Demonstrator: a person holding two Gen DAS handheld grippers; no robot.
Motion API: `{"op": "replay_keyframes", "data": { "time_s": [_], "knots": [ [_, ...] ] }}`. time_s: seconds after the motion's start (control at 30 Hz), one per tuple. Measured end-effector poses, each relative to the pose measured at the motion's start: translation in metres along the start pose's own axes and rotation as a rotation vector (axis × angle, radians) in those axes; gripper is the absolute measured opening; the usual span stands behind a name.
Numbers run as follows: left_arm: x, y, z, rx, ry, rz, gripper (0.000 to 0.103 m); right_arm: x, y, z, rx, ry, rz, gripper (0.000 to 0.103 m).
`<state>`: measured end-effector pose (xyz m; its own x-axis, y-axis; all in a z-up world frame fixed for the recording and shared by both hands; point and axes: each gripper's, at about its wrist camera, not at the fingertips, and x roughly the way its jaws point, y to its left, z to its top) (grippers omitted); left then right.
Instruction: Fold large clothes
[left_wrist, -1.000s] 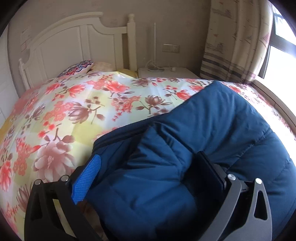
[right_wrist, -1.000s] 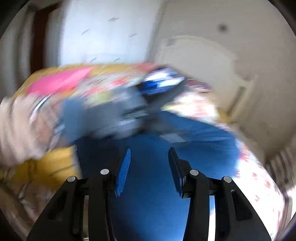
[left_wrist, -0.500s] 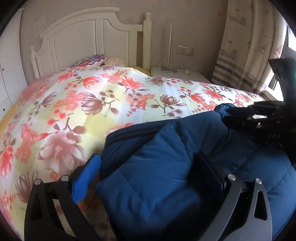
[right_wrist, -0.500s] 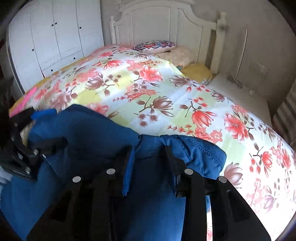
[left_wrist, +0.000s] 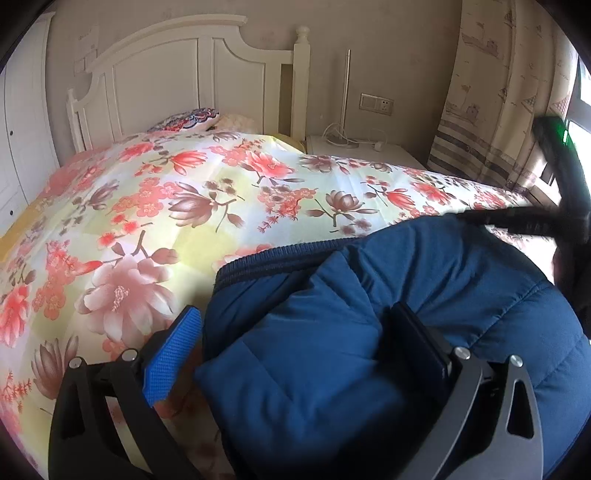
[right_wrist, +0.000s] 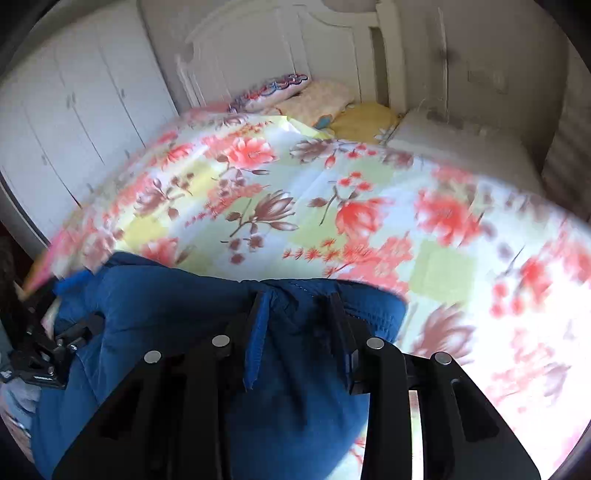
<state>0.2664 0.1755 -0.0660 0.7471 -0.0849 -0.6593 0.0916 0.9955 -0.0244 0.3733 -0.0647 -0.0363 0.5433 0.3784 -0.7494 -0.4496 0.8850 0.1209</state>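
Jacket (left_wrist: 369, 332), dark blue & padded, lies bunched on the bed at the foot end, filling 4–7 o'clock of the left wrist view and 6–9 o'clock of the right wrist view. Its ribbed hem runs along the floral quilt (left_wrist: 184, 206).

Left gripper (left_wrist: 295, 347): jaws set wide, a thick puffy fold sits between the 2 fingers; the blue pad (left_wrist: 171, 363) at 7 o'clock stands just off the fabric, the other finger presses into it, so not clamped. Right gripper (right_wrist: 299, 332): fingers narrow, pinched on the jacket's top edge, fabric bunched between them. In the left view it shows as a dark blurred shape at 3 o'clock, touching the jacket's far edge.

White headboard (left_wrist: 192, 77) at 12 o'clock w/ a patterned pillow (left_wrist: 184, 119) below it. Nightstand (left_wrist: 362, 153) at 1 o'clock beside the bed, curtain (left_wrist: 498, 92) at 2 o'clock. Right view is motion-blurred; white wardrobe doors (right_wrist: 74, 122) at 10 o'clock.
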Motion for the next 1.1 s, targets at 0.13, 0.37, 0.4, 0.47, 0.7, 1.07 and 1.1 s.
{"op": "replay_keyframes", "data": {
  "time_s": [0.13,0.37,0.4,0.47,0.7,1.07,1.1],
  "knots": [
    [0.0,0.001,0.0,-0.001,-0.002,0.002,0.101,-0.001,0.007,0.009,0.027,-0.058,-0.024,0.033],
    [0.0,0.003,-0.001,-0.01,-0.001,0.008,0.101,0.01,0.041,0.023,-0.091,0.033,-0.126,0.034],
    [0.0,0.003,-0.001,-0.009,-0.001,0.01,0.101,0.007,0.047,0.024,-0.096,0.006,-0.096,0.034],
    [0.0,0.003,-0.001,-0.008,-0.002,0.012,0.101,0.002,0.073,0.028,-0.16,-0.009,-0.028,0.034],
    [-0.006,-0.003,0.001,0.037,0.007,0.083,0.101,0.056,0.097,0.011,-0.275,0.222,-0.031,0.035],
    [-0.141,-0.007,-0.062,0.115,-0.087,0.233,0.101,-0.016,0.143,0.019,-0.398,0.002,-0.012,0.036],
    [-0.139,-0.008,-0.071,0.125,-0.065,0.237,0.101,-0.014,0.155,0.017,-0.431,0.013,0.013,0.036]
  ]
}}
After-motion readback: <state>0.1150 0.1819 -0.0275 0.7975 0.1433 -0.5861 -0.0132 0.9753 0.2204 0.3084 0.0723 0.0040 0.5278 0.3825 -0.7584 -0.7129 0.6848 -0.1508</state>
